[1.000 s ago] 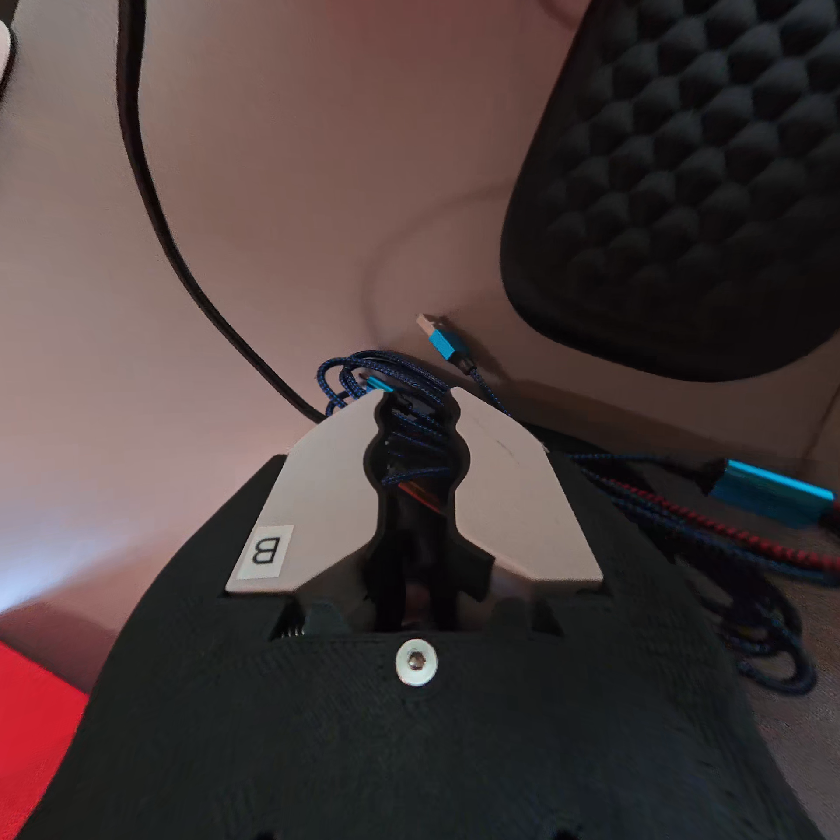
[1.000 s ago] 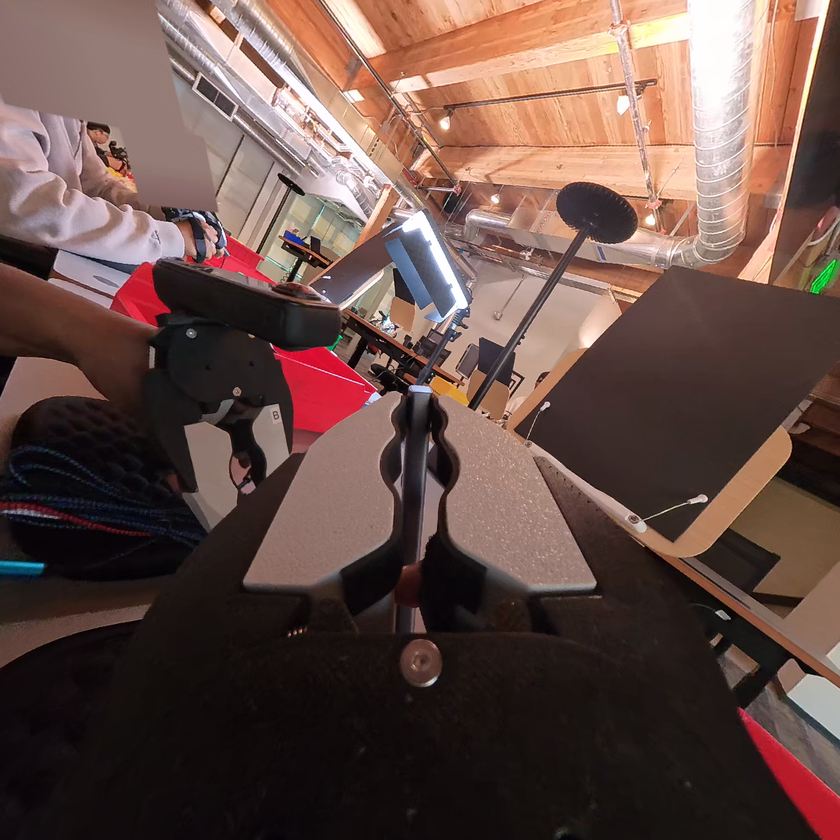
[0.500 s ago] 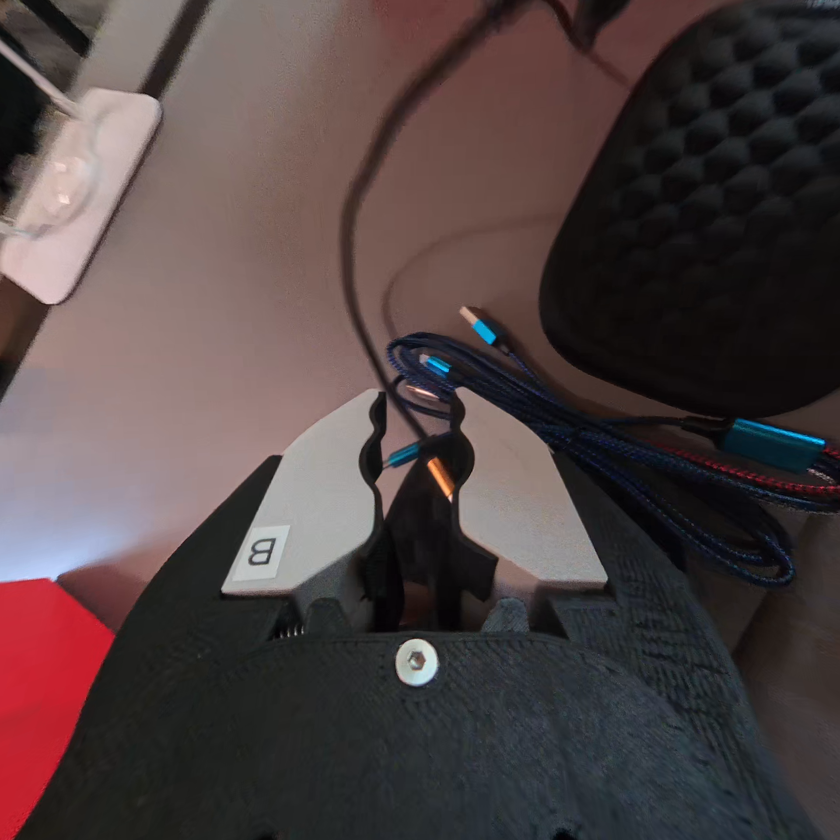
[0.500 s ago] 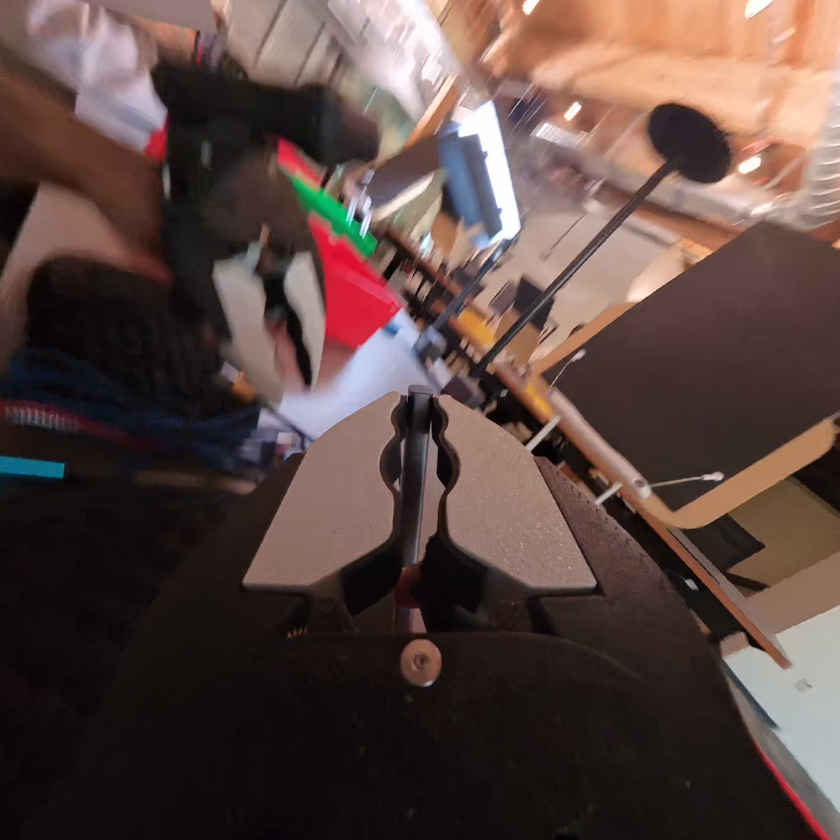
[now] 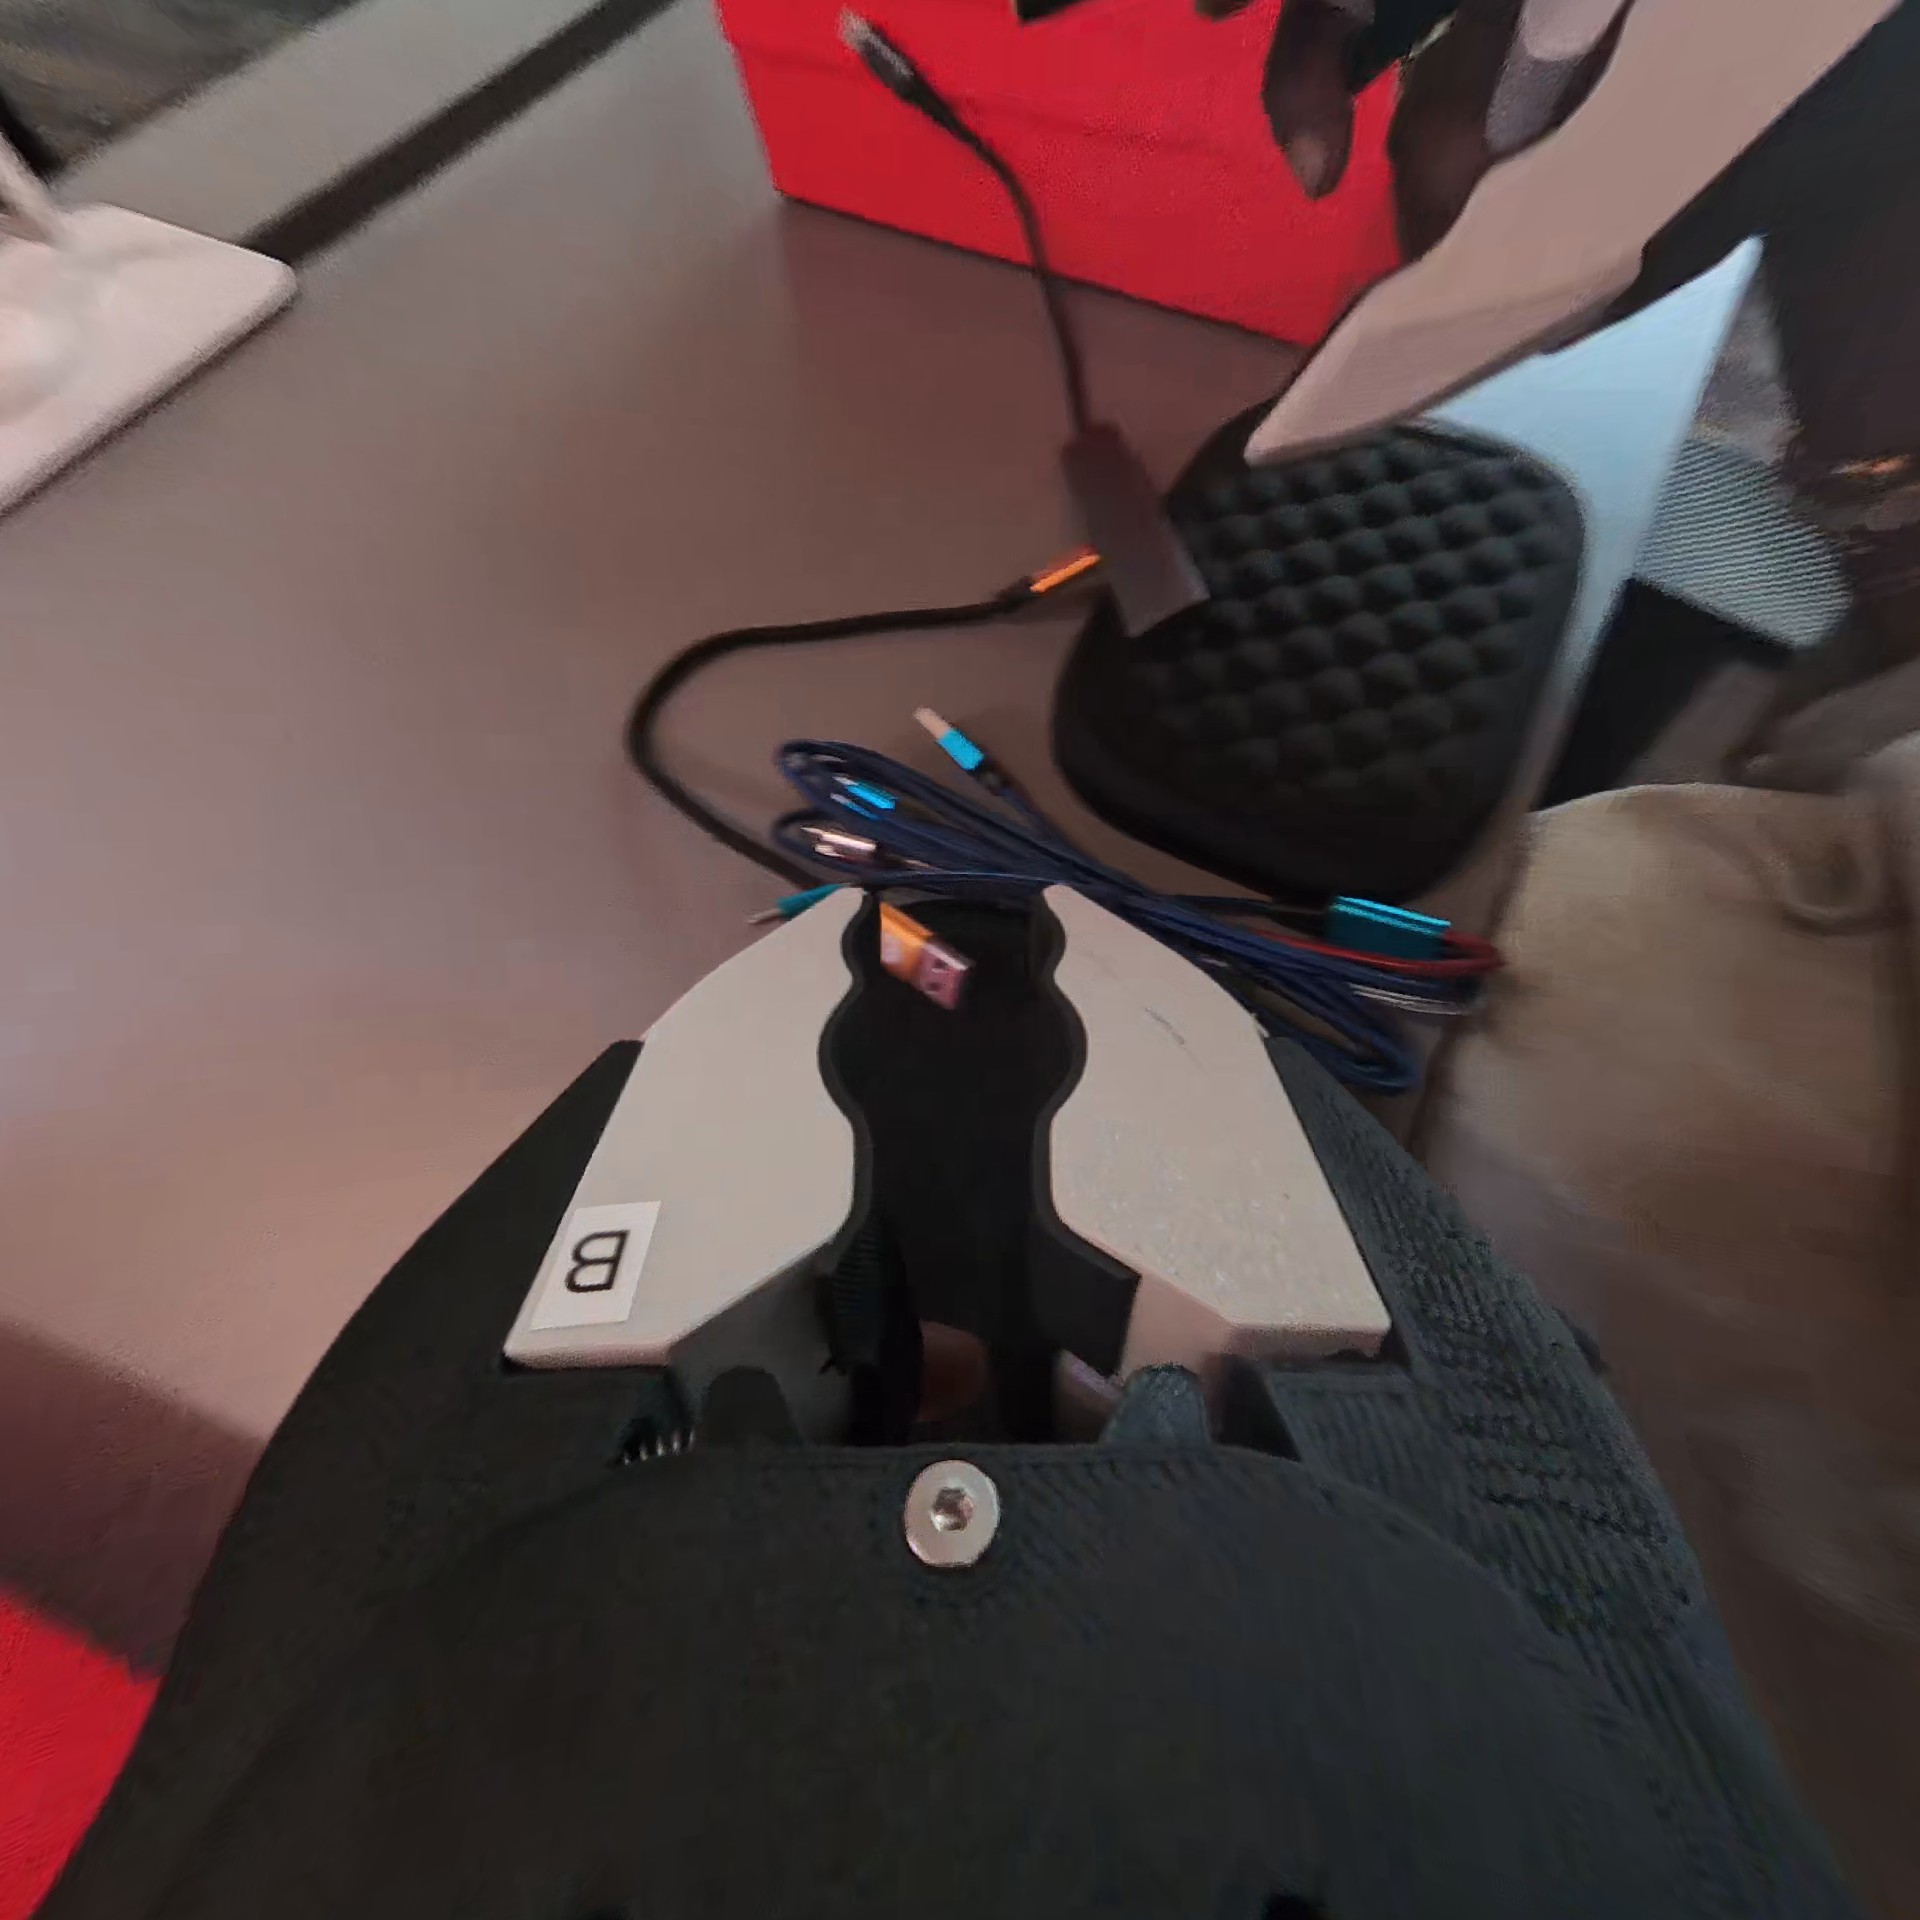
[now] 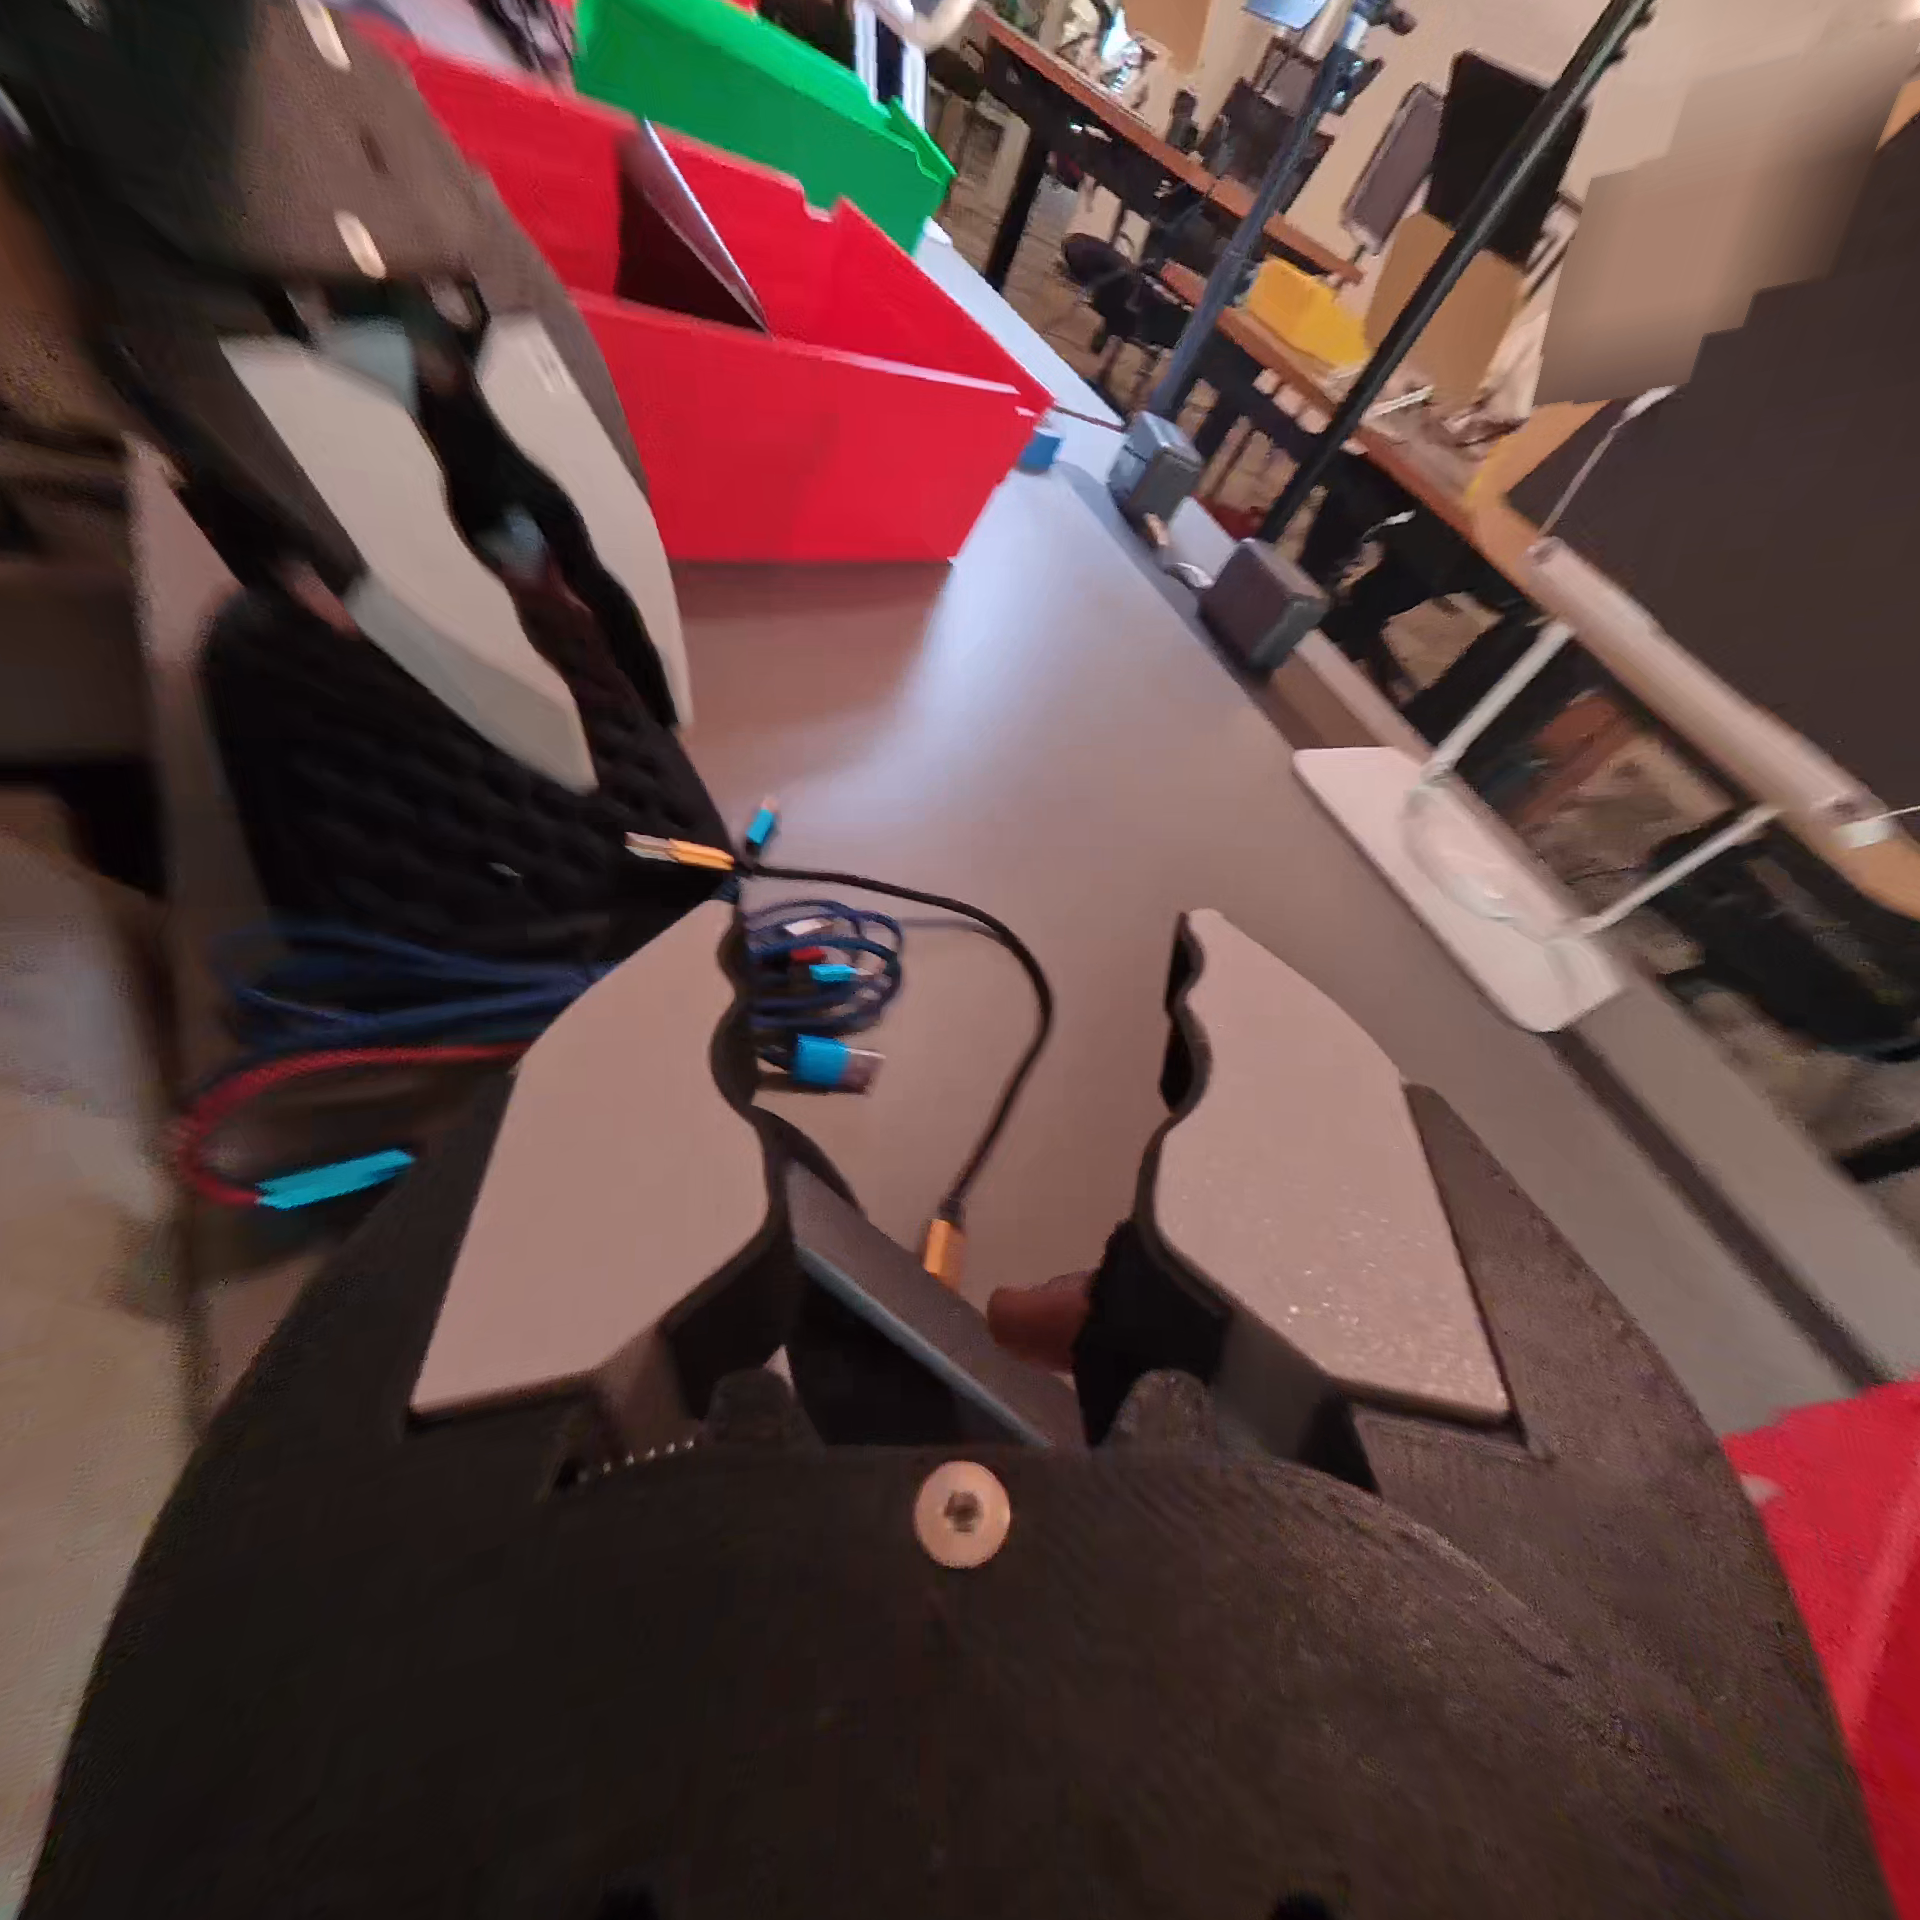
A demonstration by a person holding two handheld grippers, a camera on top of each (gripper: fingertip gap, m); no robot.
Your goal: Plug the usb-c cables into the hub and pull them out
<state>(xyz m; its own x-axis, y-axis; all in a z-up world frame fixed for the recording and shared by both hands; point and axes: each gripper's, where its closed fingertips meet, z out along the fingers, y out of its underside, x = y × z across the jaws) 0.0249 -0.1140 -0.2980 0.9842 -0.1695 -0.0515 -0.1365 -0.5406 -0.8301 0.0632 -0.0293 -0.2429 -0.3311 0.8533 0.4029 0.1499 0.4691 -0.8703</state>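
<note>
My right gripper (image 6: pixel 956 920) is wide open. The grey hub (image 6: pixel 904 1320) lies deep between its jaws, against the left finger. An orange USB-C plug (image 6: pixel 942 1252) on a black cable (image 6: pixel 1039 997) sits in the hub. The hub (image 5: pixel 1132 551) and one right finger (image 5: pixel 1455 301) also show in the left wrist view. My left gripper (image 5: pixel 948 914) is partly open. The cable's other orange plug (image 5: pixel 925 961) shows in the gap at its tips; I cannot tell if it touches them. A blue braided cable bundle (image 5: pixel 987 842) lies just beyond.
A black padded case (image 5: pixel 1330 665) lies on the brown table beside the cables. A red bin (image 6: pixel 810 447) and a green bin (image 6: pixel 748 94) stand at the back. A white lamp base (image 6: pixel 1455 883) sits at the table edge. Beige cloth (image 5: pixel 1662 1143) is at the right. It is some 12 centimeters from my right tips to the orange USB-C plug (image 6: pixel 942 1252).
My right gripper was shut on the hub and pointed up at the ceiling; it has swung down to the table and opened. My left gripper has tilted up and back from the cables.
</note>
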